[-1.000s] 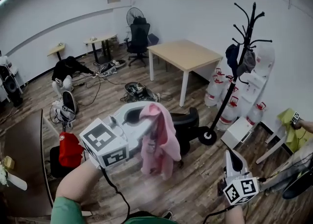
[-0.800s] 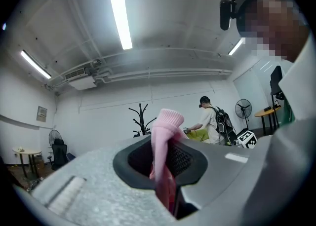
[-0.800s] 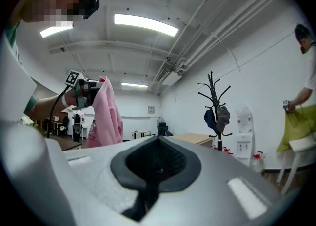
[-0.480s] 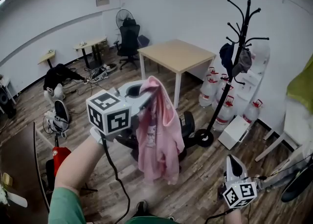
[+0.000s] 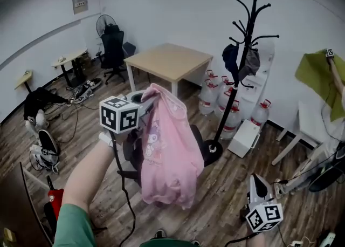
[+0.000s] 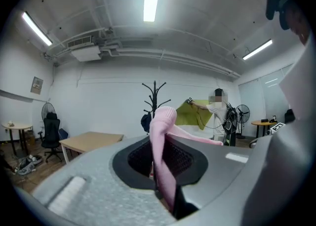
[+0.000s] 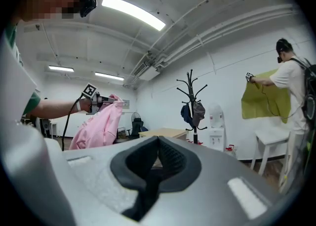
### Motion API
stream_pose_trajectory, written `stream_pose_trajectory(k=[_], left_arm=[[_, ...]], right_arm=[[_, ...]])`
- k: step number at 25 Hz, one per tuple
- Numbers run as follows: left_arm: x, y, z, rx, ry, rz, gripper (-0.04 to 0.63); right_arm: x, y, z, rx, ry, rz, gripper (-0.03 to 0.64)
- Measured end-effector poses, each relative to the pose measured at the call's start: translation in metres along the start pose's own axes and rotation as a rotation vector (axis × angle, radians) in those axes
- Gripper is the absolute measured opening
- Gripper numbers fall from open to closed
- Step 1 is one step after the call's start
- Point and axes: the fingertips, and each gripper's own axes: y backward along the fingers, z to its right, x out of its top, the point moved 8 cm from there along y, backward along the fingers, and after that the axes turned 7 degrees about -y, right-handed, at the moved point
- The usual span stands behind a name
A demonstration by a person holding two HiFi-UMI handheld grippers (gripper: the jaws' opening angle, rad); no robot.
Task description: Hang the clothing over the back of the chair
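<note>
Swung across the room and a little lower than a second ago, the left gripper (image 6: 163, 170) keeps its jaws clamped on a fold of the pink clothing (image 5: 168, 157). In its own view the fold runs up between the pads and spills over to the right, and the narrow jaw gap looks unchanged. From the head view, the clothing hangs free below the jaws, spread wider than before. It now covers most of the black chair (image 5: 197, 135) behind it, with only dark edges showing on either side. I judge the carry to be nearly over: the clothing looks lined up with the chair, but whether it touches the backrest cannot be told, and draping it over the back is not yet done. The right gripper (image 7: 157, 157) has its jaws together on nothing. It has hardly shifted, low at the lower right of the head view and well apart from the clothing. Farther out stand a table (image 5: 170, 60), a coat stand (image 5: 237, 79) with dark items on it, and water jugs (image 5: 207, 97) by the wall. A second person at far right holds up a green cloth (image 5: 315, 79). As for writing, the clothing bears a cartoon figure on its front but no words I can read. The gripper cubes carry only black-and-white square markers, and a wall plate (image 5: 80, 3) at upper left is too small to read.
</note>
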Motion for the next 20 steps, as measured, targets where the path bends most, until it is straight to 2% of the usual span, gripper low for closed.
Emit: stream_pose_trajectory(k=[6, 14, 18, 20], left_arm=[[-0.073, -0.042, -0.035, -0.097, 0.034, -0.143, 0.049], [-0.149, -0.061, -0.039, -0.233, 0.033, -0.273, 0.058], [-0.187, -0.065, -0.036, -0.318, 0.016, -0.408, 0.088], [-0.210, -0.065, -0.035, -0.365, 0.016, -0.499, 0.130]], right_arm=[[-0.009, -0.009, -0.018, -0.081, -0.001, -0.014, 0.003], [-0.008, -0.006, -0.038, -0.162, 0.010, -0.001, 0.003], [-0.010, -0.002, -0.038, -0.196, 0.010, -0.002, 0.003], [-0.012, -0.001, -0.039, -0.206, 0.006, -0.009, 0.003]])
